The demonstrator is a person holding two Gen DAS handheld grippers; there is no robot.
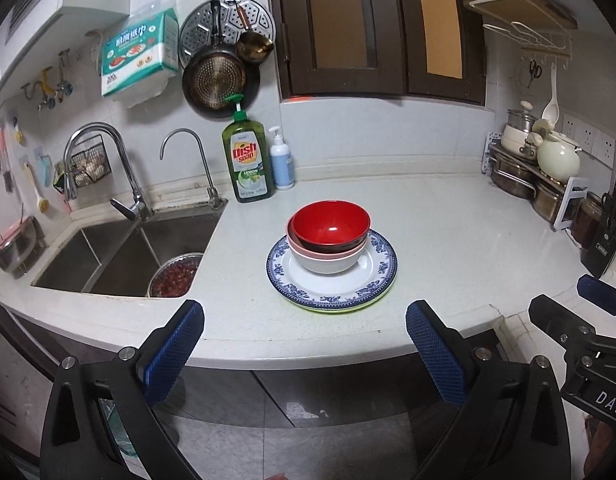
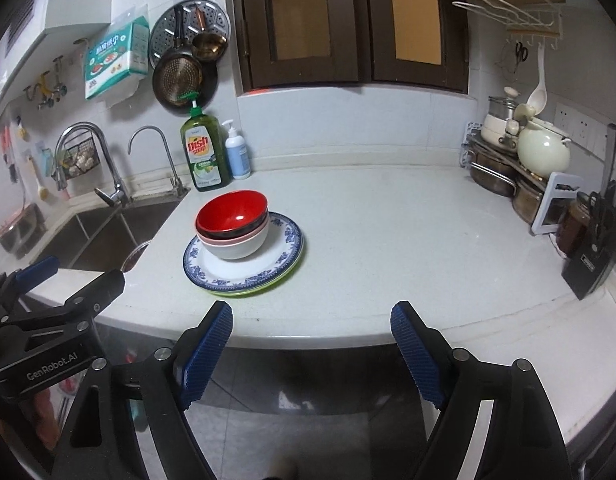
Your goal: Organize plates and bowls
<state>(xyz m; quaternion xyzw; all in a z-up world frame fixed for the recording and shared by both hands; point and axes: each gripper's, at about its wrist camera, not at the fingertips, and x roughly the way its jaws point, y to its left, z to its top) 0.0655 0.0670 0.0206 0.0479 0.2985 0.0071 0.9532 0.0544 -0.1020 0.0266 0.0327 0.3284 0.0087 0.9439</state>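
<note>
Red bowl (image 1: 327, 224) sitting atop nested pink and white bowls, stack resting on blue-patterned plate (image 1: 371, 284) at frame centre, on white countertop (image 1: 447, 248). Left gripper (image 1: 306, 344) hovering spread wide at lower frame, off counter edge, stack lying ahead between fingertips. Right gripper (image 2: 311, 344) likewise gaping, holding nothing; stack (image 2: 232, 226) lying ahead, toward upper left.

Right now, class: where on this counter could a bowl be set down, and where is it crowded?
Bare counter runs from the plate stack right to the pot rack. Crowded: the soap bottles by the sink, and the right-hand corner.
</note>
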